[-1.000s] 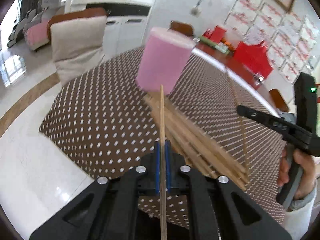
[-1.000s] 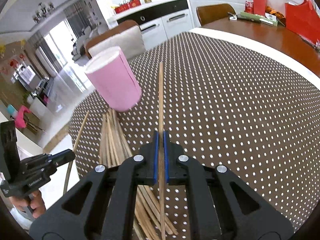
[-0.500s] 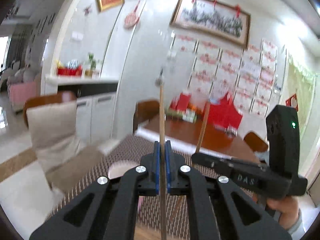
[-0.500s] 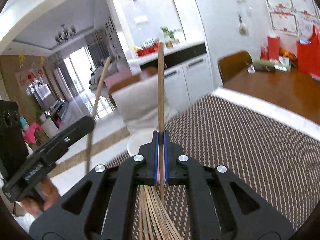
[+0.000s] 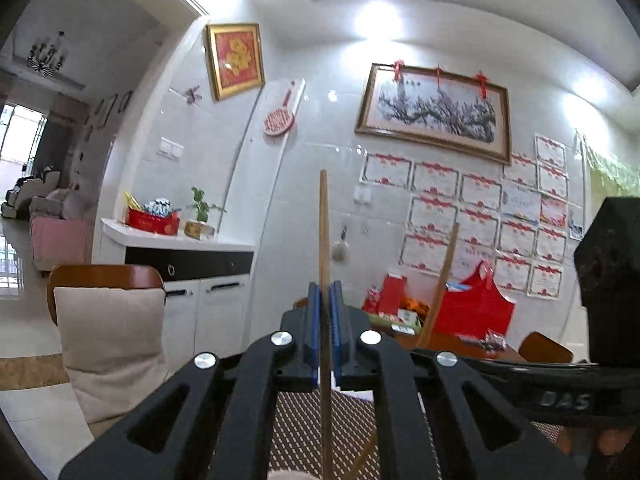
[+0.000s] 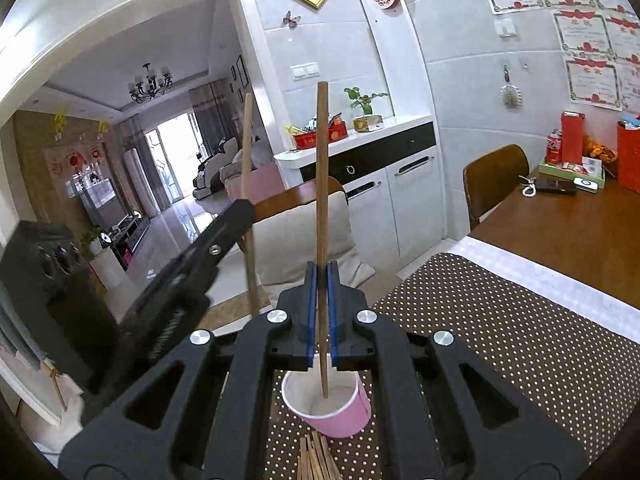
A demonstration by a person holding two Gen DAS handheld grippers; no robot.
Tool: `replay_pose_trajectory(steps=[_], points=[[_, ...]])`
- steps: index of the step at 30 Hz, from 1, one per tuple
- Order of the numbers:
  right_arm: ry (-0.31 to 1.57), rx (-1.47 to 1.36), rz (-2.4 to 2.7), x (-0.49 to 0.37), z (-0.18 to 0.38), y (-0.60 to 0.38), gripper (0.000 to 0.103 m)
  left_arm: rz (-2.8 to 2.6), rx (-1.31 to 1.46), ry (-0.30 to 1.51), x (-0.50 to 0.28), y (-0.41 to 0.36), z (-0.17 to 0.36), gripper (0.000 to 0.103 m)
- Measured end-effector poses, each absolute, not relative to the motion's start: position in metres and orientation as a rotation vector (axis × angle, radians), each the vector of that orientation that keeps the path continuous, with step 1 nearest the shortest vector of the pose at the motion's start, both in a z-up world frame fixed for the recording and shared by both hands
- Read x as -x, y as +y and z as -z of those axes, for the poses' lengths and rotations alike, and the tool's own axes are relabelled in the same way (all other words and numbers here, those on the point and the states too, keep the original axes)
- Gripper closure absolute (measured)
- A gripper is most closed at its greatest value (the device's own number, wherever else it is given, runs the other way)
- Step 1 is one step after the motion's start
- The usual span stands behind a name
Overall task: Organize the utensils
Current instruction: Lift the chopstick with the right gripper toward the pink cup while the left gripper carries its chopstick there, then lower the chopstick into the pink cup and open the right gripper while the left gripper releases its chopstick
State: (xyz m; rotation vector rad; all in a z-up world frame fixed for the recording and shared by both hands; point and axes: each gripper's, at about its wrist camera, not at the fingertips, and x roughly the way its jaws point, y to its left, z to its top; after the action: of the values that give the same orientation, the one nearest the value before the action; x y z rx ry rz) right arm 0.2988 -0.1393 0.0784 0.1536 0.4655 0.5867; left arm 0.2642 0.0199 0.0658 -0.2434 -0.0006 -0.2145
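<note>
My left gripper (image 5: 325, 294) is shut on one wooden chopstick (image 5: 323, 220), held upright in the air. The left wrist view also shows a second chopstick (image 5: 444, 276) to the right, gripped by the black right tool. My right gripper (image 6: 321, 276) is shut on that chopstick (image 6: 322, 160), whose lower tip hangs over the mouth of the pink cup (image 6: 340, 412). The left tool's fingers (image 6: 240, 210) and its chopstick (image 6: 247, 152) appear at the left in the right wrist view. A pile of chopsticks (image 6: 316, 458) lies just in front of the cup.
The cup stands on a brown dotted tablecloth (image 6: 520, 340). A chair with a beige cushion (image 5: 108, 340) is beyond the table edge, and a white cabinet (image 6: 400, 200) stands behind it. Red boxes and small items sit on the bare wooden tabletop (image 6: 580, 220) at the right.
Both grippers have risen from the table, each with its chopstick, and tilted upward. The cup has dropped from ahead of them to below the fingers.
</note>
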Motion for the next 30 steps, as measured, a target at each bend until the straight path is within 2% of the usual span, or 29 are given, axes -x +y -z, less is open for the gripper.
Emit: replay_pose_trajectory(steps=[9,18,21,25,30], points=[[0.558,-0.145,-0.579,-0.315,-0.043,-0.131,0.098,0.153,0.210,-0.014,-0.278,0.017,-0.029,0.098],[0.593,-0.143,-0.582,-0.307,-0.028,-0.129,0.098,0.149,0.211,0.039,-0.270,0.023,-0.019,0.096],[0.597,-0.144,-0.580,-0.305,-0.026,-0.128,0.098,0.143,0.203,0.076,-0.266,0.024,-0.017,0.078],[0.603,-0.149,-0.575,-0.302,-0.023,-0.126,0.098,0.126,0.194,0.102,-0.257,0.025,-0.017,0.078],[0.601,-0.151,-0.566,-0.295,-0.023,-0.124,0.098,0.114,0.185,0.132,-0.247,0.028,-0.016,0.071]])
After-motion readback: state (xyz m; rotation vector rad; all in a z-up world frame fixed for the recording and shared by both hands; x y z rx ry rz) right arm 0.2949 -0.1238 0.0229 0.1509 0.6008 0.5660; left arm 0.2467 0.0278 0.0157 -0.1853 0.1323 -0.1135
